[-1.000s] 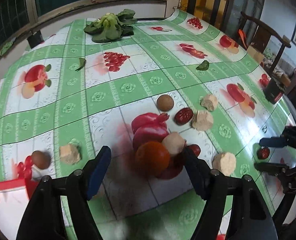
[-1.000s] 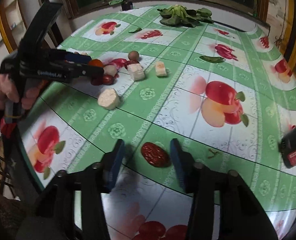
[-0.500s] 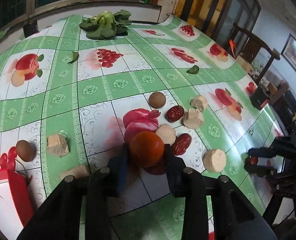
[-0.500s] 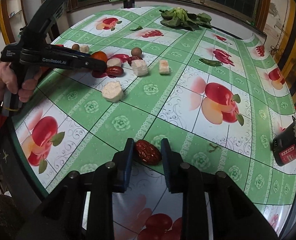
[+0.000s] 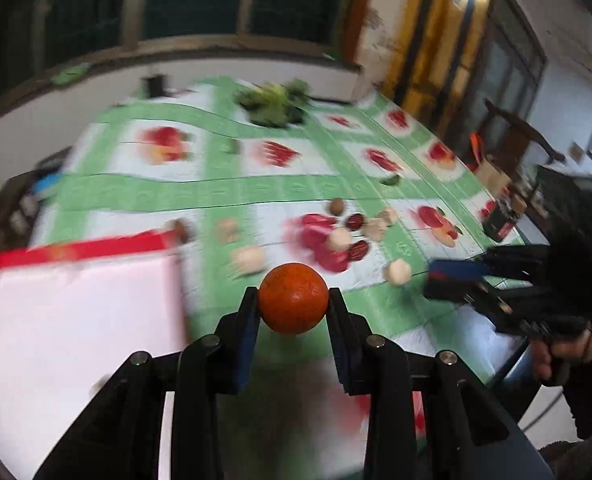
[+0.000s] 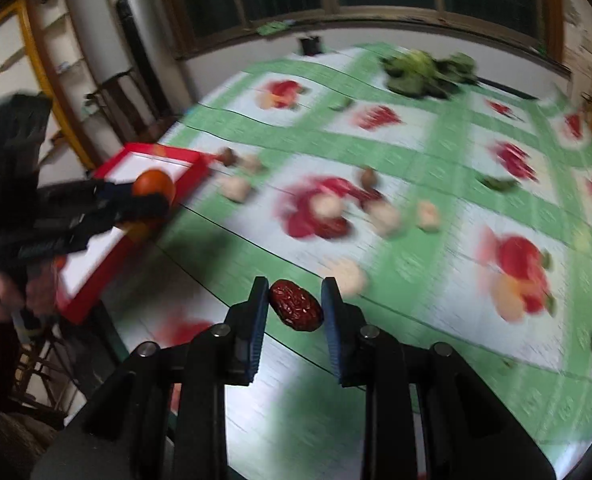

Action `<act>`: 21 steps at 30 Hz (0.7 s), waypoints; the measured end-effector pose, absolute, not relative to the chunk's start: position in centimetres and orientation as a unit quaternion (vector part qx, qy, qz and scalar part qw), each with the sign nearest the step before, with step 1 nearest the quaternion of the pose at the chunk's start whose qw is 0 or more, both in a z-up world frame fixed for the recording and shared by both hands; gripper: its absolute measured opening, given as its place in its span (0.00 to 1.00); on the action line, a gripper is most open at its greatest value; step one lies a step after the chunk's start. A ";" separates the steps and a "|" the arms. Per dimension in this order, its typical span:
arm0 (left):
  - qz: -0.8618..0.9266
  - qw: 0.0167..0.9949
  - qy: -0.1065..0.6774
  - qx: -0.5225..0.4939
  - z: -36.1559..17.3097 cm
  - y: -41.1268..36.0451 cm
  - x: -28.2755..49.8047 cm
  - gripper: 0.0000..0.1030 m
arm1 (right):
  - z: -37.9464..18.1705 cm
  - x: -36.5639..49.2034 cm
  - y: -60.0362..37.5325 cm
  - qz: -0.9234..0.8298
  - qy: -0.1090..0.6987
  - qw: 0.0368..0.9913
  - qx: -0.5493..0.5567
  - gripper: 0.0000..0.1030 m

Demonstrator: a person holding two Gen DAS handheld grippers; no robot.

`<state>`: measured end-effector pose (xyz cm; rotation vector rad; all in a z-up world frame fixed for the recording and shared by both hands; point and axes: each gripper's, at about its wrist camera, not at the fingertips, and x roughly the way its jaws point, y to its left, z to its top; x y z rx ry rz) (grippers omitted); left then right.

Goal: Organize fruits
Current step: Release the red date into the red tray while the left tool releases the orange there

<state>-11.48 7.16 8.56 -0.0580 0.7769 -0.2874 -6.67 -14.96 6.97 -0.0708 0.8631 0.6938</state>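
Observation:
My left gripper (image 5: 294, 306) is shut on an orange fruit (image 5: 294, 298) and holds it above the table, beside a red-rimmed white tray (image 5: 76, 312) at the left. It also shows in the right wrist view (image 6: 154, 186), over the tray (image 6: 152, 160). My right gripper (image 6: 296, 308) is shut on a wrinkled red date (image 6: 296, 310), lifted off the green fruit-print tablecloth (image 6: 415, 280). More dates (image 5: 357, 248), a brown round fruit (image 5: 337, 206) and pale chunks (image 5: 399, 272) lie on the cloth. Both views are motion-blurred.
A pile of green leafy vegetables (image 5: 274, 102) lies at the far edge of the table. A dark box (image 5: 499, 222) stands at the right edge. A wooden chair (image 5: 515, 132) stands beyond the table's right side.
Both grippers closed on their fruit and lifted. The left one carried the orange fruit up and leftward next to the tray; the right one raised the date off the cloth.

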 end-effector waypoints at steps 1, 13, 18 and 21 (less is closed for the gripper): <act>-0.126 0.919 0.372 -0.030 8.9 8.2 -12.6 0.32 | 7.3 -6.6 -13.9 0.342 0.405 0.848 -0.032 0.28; 0.068 0.914 0.396 -0.065 6.3 19.0 -17.9 0.32 | 7.5 -9.3 2.8 0.482 0.383 0.786 -0.056 0.28; 0.096 0.902 0.415 -0.070 5.1 19.4 -17.6 0.35 | 6.2 -9.7 6.0 0.488 0.406 0.770 -0.066 0.29; 0.103 0.902 0.413 -0.074 5.3 18.8 -17.9 0.66 | 6.0 -9.3 5.9 0.486 0.427 0.761 -0.050 0.30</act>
